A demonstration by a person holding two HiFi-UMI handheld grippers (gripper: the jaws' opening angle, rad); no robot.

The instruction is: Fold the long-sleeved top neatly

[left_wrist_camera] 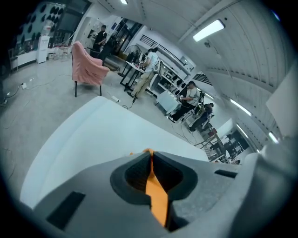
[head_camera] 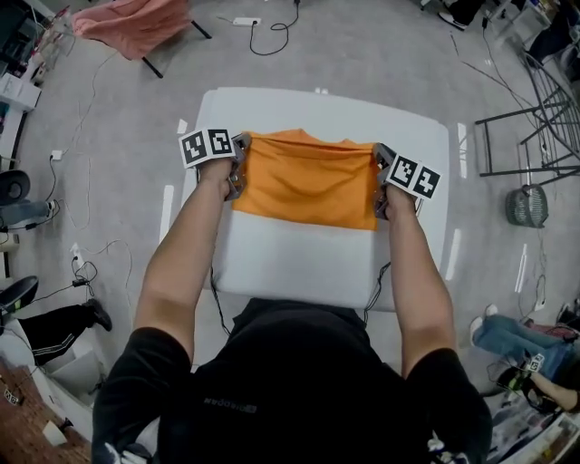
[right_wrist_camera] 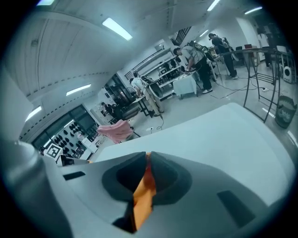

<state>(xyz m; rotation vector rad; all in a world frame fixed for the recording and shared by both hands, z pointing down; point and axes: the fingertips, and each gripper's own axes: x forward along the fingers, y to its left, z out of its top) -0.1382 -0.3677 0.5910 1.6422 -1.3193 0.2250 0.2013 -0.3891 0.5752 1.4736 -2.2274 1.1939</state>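
An orange long-sleeved top (head_camera: 308, 181) lies partly folded on the white table (head_camera: 317, 263), stretched between my two grippers. My left gripper (head_camera: 237, 170) is shut on its left edge; in the left gripper view a strip of the orange top (left_wrist_camera: 156, 193) is pinched between the closed jaws of the left gripper (left_wrist_camera: 149, 153). At the right edge my right gripper (head_camera: 379, 181) is shut on the cloth. The right gripper view shows the orange top (right_wrist_camera: 143, 197) clamped in the right gripper (right_wrist_camera: 148, 155). Both grippers sit low over the table's middle.
A pink cloth hangs over a chair (head_camera: 136, 25) at the far left, also seen as the pink-draped chair (left_wrist_camera: 87, 69). Metal racks (head_camera: 535, 127) and a wire basket (head_camera: 527, 205) stand at the right. Cables run over the floor. People work at benches (left_wrist_camera: 149, 65) in the background.
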